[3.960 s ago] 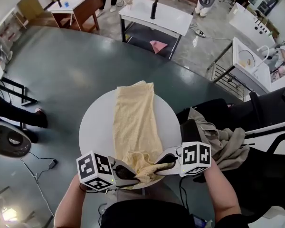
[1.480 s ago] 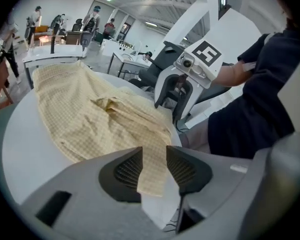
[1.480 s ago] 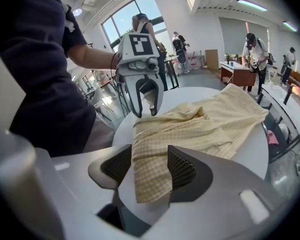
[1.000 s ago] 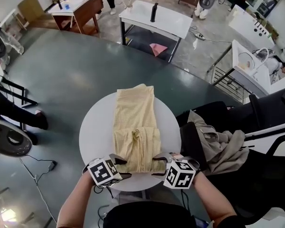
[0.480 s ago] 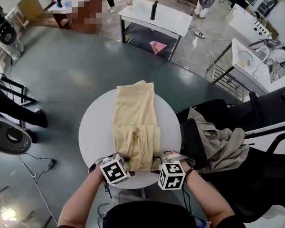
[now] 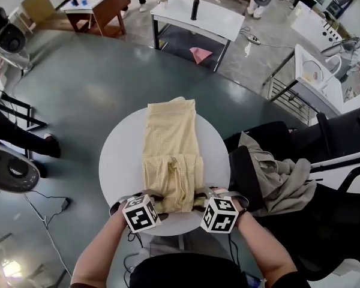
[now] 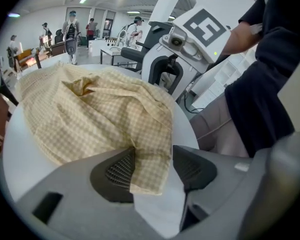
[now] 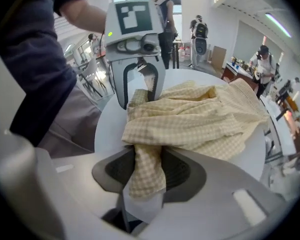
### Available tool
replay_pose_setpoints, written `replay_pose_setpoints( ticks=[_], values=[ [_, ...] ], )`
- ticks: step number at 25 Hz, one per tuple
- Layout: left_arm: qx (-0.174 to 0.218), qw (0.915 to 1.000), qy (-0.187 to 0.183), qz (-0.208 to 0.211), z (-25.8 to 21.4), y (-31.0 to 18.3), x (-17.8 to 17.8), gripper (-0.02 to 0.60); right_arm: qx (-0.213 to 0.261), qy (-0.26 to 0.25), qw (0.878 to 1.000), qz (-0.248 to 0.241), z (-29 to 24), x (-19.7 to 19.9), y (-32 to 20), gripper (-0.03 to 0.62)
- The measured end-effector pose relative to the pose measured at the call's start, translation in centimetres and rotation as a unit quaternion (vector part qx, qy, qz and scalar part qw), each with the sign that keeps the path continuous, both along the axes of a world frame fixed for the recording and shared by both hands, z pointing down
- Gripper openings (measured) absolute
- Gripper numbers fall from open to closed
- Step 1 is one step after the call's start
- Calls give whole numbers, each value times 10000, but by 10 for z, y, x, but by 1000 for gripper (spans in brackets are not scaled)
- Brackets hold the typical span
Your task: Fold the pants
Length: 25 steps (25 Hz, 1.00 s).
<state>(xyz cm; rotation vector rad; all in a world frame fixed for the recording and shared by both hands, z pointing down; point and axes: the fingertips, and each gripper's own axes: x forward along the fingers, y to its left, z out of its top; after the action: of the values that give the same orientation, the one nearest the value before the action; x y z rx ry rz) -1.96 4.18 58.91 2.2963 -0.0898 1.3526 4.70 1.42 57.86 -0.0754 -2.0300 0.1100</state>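
Right tool just closed onto pants corner, left tool narrowing, hem between

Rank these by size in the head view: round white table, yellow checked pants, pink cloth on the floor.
round white table
yellow checked pants
pink cloth: farther off, so it may only look smallest.

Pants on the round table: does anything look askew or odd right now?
Yes. The pants are not flat: the near part, doubled back over the rest, is rumpled and bunched at its middle, with an uneven upper edge. The far end seems to reach just past the far rim of the table.
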Motion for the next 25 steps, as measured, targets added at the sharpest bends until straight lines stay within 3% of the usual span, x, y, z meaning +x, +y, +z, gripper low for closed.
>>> replay_pose_setpoints(
  ticks=[1, 4, 8, 11, 14, 15, 17, 19, 25],
  values=[
    [54, 10000, -54, -25, 0, -1, 0, 222, -196, -62, 9996, 188, -3, 0, -2, 144],
    [227, 9993, -269, 103, 1, -1, 1, 219, -655, -190, 9961, 553, -11, 0, -6, 100],
    [475, 9967, -500, 436, -1, 2, -2, 244, -1193, -326, 9871, 1018, -25, -4, -10, 75],
    [636, 9954, -609, 376, -2, 1, -2, 253, -1421, -354, 9811, 1263, -36, -7, -14, 71],
    [763, 9945, -691, 217, -2, -5, -4, 196, -1329, -241, 9836, 1199, -41, -8, -13, 69],
    [728, 9949, -691, 121, -4, -7, -5, 151, -1257, -190, 9855, 1120, -42, -8, -13, 69],
    [425, 9970, -626, -153, -13, -11, -6, 72, -1145, -124, 9887, 958, -47, -7, -11, 69],
    [-54, 9983, -502, -289, -25, -8, -5, 55, -1136, -139, 9901, 814, -56, -6, -7, 69],
    [-1138, 9933, -81, 180, -71, 33, 7, 52, -1690, 23, 9852, 277, -87, 4, 30, 67]
  ],
)
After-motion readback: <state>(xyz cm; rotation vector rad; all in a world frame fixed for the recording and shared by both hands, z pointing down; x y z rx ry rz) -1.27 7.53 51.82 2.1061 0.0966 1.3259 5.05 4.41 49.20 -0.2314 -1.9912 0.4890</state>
